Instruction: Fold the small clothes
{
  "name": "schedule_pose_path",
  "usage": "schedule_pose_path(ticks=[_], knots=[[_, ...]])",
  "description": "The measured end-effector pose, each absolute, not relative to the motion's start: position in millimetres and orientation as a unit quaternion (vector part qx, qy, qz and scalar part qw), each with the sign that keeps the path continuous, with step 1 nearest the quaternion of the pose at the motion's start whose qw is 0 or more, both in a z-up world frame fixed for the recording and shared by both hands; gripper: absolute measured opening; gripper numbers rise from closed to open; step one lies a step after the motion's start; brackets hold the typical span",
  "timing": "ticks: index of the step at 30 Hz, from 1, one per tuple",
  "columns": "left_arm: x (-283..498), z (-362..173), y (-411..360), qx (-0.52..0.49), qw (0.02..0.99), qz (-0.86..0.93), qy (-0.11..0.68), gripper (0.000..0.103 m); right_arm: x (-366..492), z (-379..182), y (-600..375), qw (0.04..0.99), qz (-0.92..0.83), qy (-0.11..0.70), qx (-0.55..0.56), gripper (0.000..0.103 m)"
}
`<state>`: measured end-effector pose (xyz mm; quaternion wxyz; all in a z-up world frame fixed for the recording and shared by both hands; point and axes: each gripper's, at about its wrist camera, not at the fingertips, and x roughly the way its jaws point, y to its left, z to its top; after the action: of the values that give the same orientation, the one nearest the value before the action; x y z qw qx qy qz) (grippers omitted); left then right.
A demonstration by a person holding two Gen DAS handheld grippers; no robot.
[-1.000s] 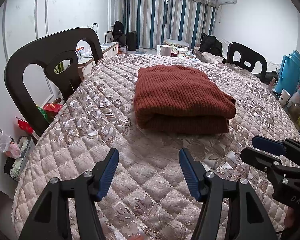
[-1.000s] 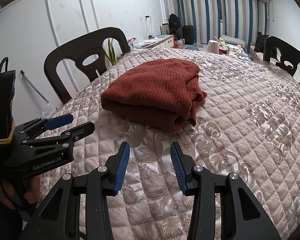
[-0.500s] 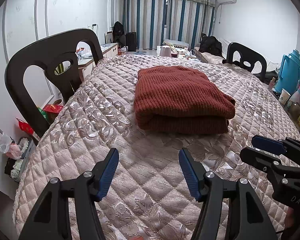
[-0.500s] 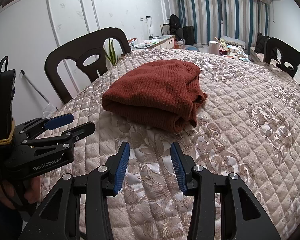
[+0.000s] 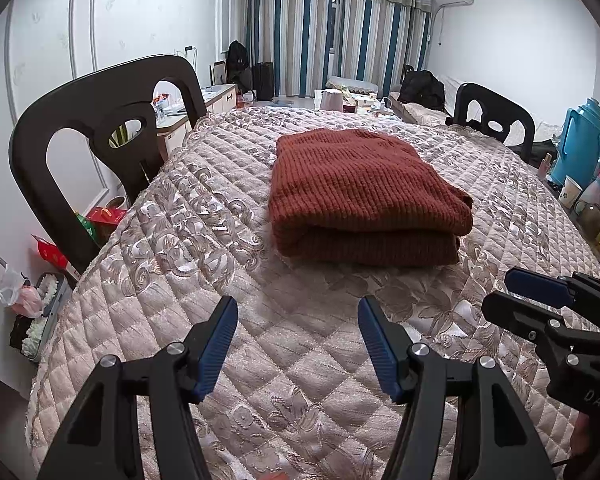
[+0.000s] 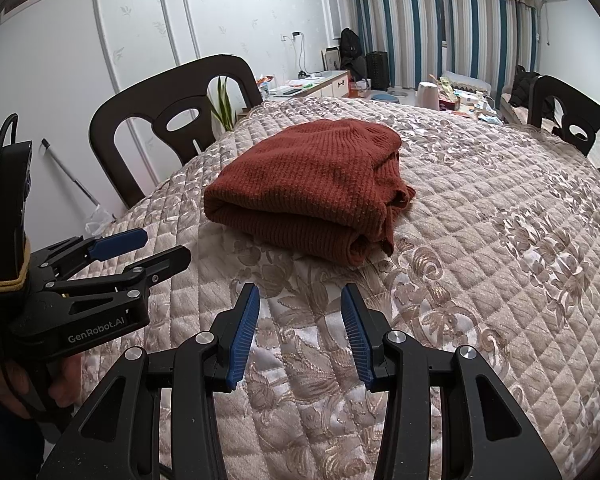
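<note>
Here both tongs hover tilted down over quilt [image 5: 172, 240], released, short of folded sweater [image 5: 360, 196].

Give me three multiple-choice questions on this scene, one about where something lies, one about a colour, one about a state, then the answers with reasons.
1. Where does the rust-red knitted sweater lie?
A. On the quilted beige table cover
B. Over a chair back
C. On the floor

2. What colour are the ribbed pads on the jaws?
A. Red
B. Blue
C. White

3. What state is the sweater in?
A. Spread out flat
B. Held up between the jaws
C. Folded into a stacked bundle

Answers:
1 A, it rests on the cover, beyond both grippers.
2 B, both views show blue pads on black arms.
3 C, layered edges show at its near side, and the left gripper and right gripper stand open with nothing in them.
</note>
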<state>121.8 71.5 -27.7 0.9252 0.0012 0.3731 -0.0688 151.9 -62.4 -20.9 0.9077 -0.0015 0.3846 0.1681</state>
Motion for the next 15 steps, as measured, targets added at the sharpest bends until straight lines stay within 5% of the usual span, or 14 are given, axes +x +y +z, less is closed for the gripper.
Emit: schedule_pose_path(ticks=[15], knots=[[121.9,-28.5,70.9,-0.001,0.925,-0.067,0.374,0.065,153.1,-19.9,-60.6,0.907,0.171,0.385,-0.002,0.043]])
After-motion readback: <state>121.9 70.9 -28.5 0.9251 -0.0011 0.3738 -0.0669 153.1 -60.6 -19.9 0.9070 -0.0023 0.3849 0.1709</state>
